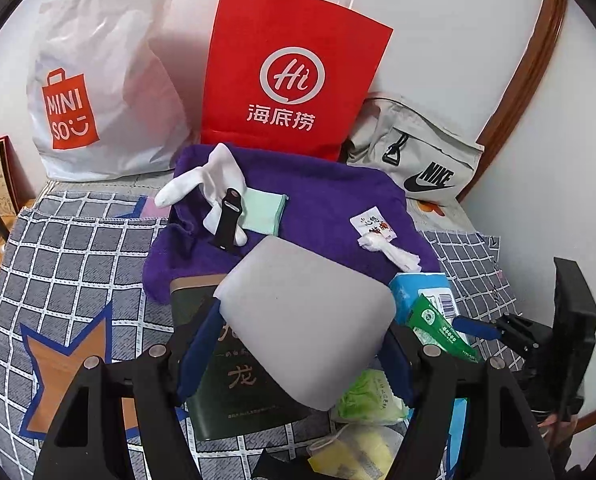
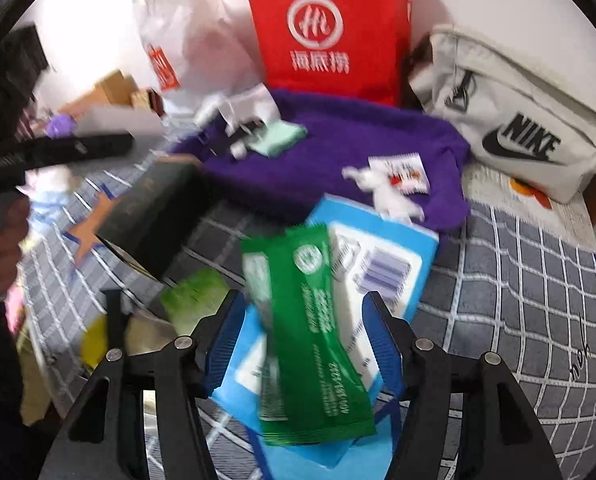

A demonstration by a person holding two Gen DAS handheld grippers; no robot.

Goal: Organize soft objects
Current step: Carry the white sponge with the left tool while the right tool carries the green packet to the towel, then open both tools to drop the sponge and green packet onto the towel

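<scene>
Your left gripper (image 1: 293,344) was spread wide and clamped on a grey foam block (image 1: 306,320), its blue pads pressed against the block's two sides. The block hung above a dark green book (image 1: 233,376) that lay on the checked cloth (image 1: 69,264). At twelve o'clock from the block, a purple towel (image 1: 322,208) was spread out, carrying white socks (image 1: 205,184), a black strap (image 1: 227,216), a mint cloth (image 1: 263,212), a small sachet (image 1: 372,226) and a twisted white wrapper (image 1: 394,252).

Your right gripper (image 2: 302,340) stood partly open with nothing pinched; a green packet (image 2: 302,344) lay between its fingers on top of a blue tissue pack (image 2: 378,264), though motion blur left it unclear whether the pads touched the packet. The towel sat at twelve o'clock from that pack. Behind it stood a red paper bag (image 1: 289,72), with a white Miniso bag (image 1: 97,80) at its nine o'clock and a grey Nike pouch (image 1: 418,156) at its four o'clock.
</scene>
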